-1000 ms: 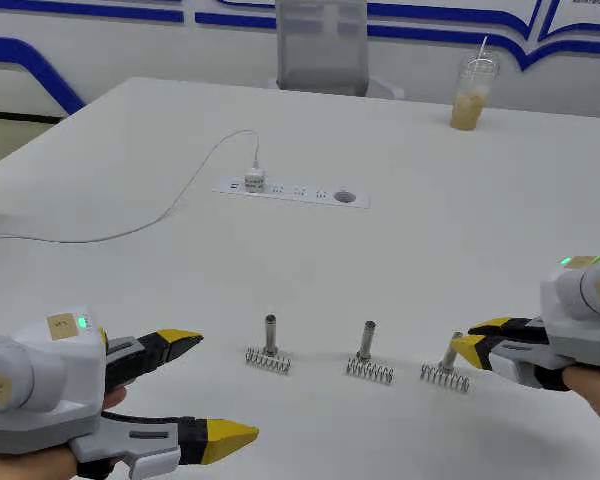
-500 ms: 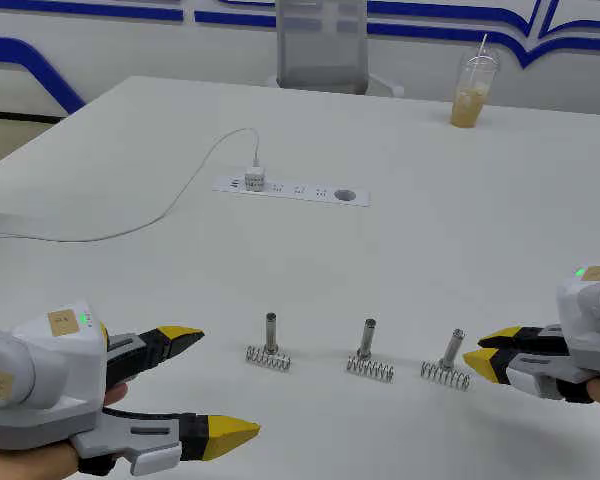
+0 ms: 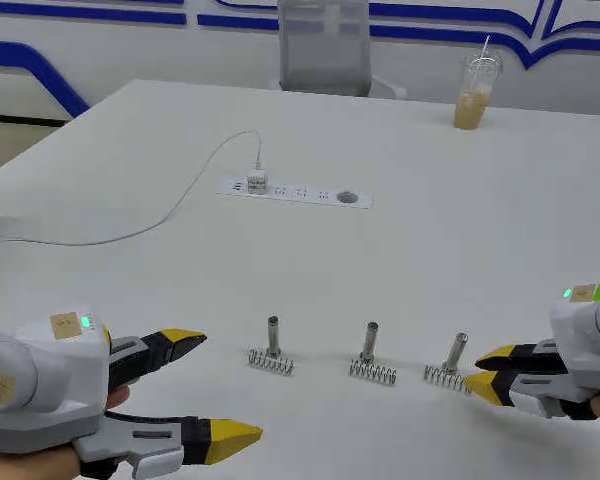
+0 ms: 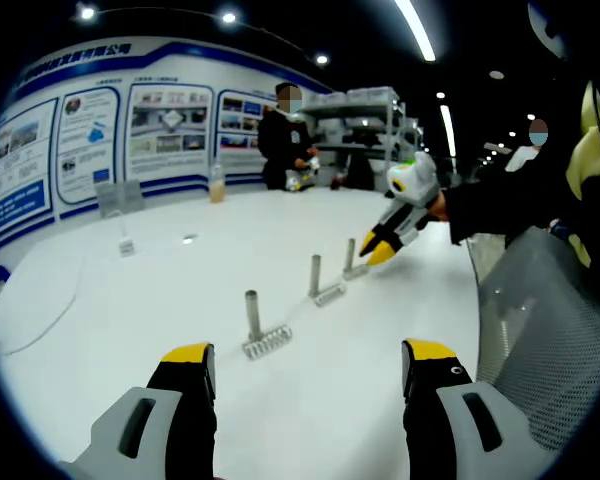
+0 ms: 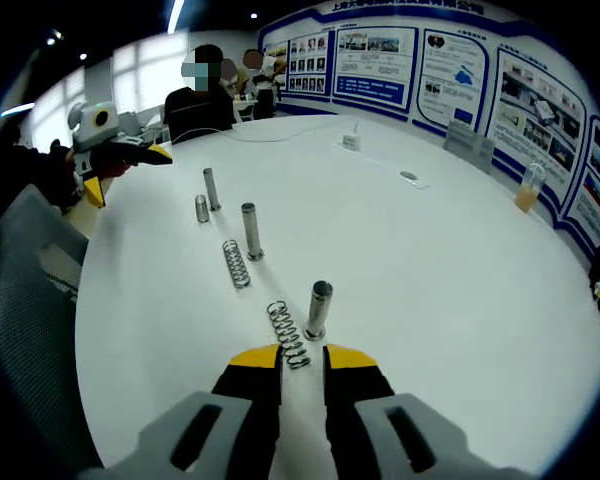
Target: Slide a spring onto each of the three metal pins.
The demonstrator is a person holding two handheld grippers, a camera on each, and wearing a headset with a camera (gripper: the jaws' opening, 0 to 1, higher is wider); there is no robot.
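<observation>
- Head view: three upright pins are seen in a row at lower centre, the left pin [image 3: 273,335], the middle pin [image 3: 370,340] and the right pin [image 3: 456,352]. A spring lies flat on the table [image 3: 400,250] at the foot of each: the left spring [image 3: 270,361], the middle spring [image 3: 371,373] and the right spring [image 3: 445,377]. No spring is threaded yet, so the first pickup is judged to be in hand.
- Left gripper view: the left gripper [image 4: 308,360] is held at the bottom of the frame, jaws spread wide and empty, well short of the left pin [image 4: 252,313].
- Right gripper view: the right gripper [image 5: 302,358] is shown at bottom centre, jaws parted by a narrow gap with nothing pinched. The right spring [image 5: 288,333] lies just ahead of the tips, beside the right pin [image 5: 318,308].
- Next, the spring would need to be pinched near one end, lifted, tipped upright and lowered over the pin's top.
</observation>
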